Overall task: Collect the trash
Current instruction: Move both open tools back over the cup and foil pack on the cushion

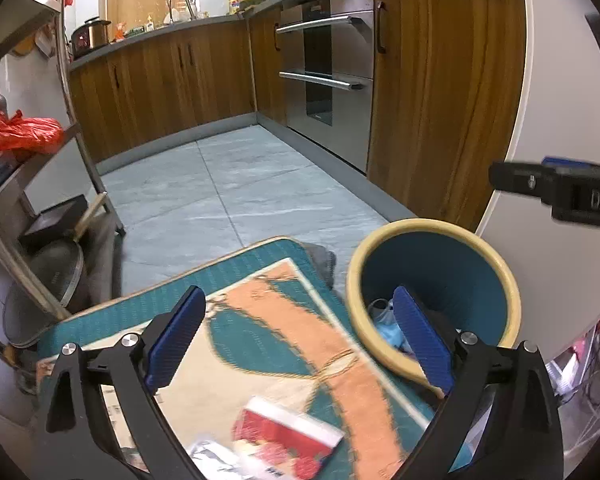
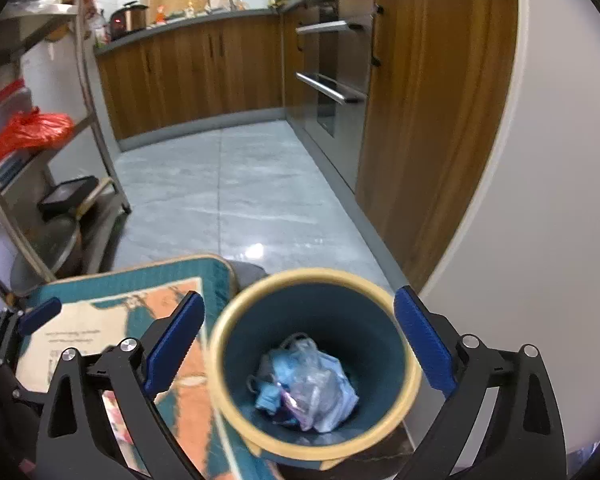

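Viewing along the left gripper [image 1: 300,336], both blue-padded jaws were seen spread wide, with nothing between them and no pad in contact with anything. Below the gap lay the patterned floor mat [image 1: 260,320], teal with an orange band, and on it a red and white carton [image 1: 288,436], blurred, beside a crumpled silvery wrapper [image 1: 212,456]. Neither item was touched by the jaws. The gripper was pitched downward toward the mat, with the right-hand pad overlapping the near rim of the waste bin [image 1: 432,304] in the picture; whether it touched the rim could not be told.

The right gripper [image 2: 300,336] was likewise recorded wide open and empty. Its jaws straddled the bin [image 2: 312,364] from above, one pad to each side of the cream rim, apart from it. The gripper was angled down into the bin's mouth. Inside the teal bin, at the bottom, a wad of crumpled clear and pale blue plastic trash [image 2: 308,388] was noted, lying loose and untouched. In the left wrist view a finger of the right gripper [image 1: 556,188] was seen at the right edge, above the bin.

The bin stood on the floor just beside the mat's right edge, near the white wall [image 2: 540,200] and the wooden cabinets [image 2: 420,100]. A steel rack [image 2: 40,152] holding a red plastic bag [image 2: 28,132] was noted at the left.
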`<action>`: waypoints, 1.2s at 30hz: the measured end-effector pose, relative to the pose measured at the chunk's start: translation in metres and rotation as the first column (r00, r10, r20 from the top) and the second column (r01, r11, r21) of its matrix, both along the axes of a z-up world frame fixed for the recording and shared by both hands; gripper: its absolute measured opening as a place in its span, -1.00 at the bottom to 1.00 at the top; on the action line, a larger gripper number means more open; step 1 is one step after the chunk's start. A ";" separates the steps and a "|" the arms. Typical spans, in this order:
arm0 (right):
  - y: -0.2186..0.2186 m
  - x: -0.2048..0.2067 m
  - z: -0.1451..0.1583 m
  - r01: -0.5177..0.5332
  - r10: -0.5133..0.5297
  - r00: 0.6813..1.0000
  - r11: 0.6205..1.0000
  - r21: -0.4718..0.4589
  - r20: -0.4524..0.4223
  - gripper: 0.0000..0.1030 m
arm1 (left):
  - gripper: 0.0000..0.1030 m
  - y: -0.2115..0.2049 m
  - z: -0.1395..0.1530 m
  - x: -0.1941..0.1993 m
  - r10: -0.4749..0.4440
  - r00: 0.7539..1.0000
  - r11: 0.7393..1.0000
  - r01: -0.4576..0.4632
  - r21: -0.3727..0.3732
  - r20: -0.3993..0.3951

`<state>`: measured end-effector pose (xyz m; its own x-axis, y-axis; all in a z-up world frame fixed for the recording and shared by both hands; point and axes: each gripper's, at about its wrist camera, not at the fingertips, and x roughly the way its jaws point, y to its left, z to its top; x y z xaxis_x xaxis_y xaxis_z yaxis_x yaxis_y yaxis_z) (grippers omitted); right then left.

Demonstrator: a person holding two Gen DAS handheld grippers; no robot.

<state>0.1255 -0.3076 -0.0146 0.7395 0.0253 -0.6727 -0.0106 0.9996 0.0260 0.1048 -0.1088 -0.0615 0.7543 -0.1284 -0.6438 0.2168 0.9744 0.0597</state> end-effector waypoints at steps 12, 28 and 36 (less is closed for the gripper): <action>0.061 -0.005 0.008 -0.093 0.093 0.995 0.996 0.007 0.021 0.89 | 0.84 0.070 0.010 -0.031 0.098 0.995 0.993 -0.099 0.062 0.023; 0.134 -0.005 0.003 -0.181 0.182 0.983 0.982 0.048 -0.002 0.89 | 0.85 0.164 0.011 -0.068 0.256 0.967 0.962 -0.254 0.102 -0.003; 0.167 0.000 -0.018 -0.204 0.210 0.973 0.976 0.079 -0.090 0.89 | 0.85 0.201 -0.007 -0.076 0.321 0.945 0.945 -0.315 0.082 -0.068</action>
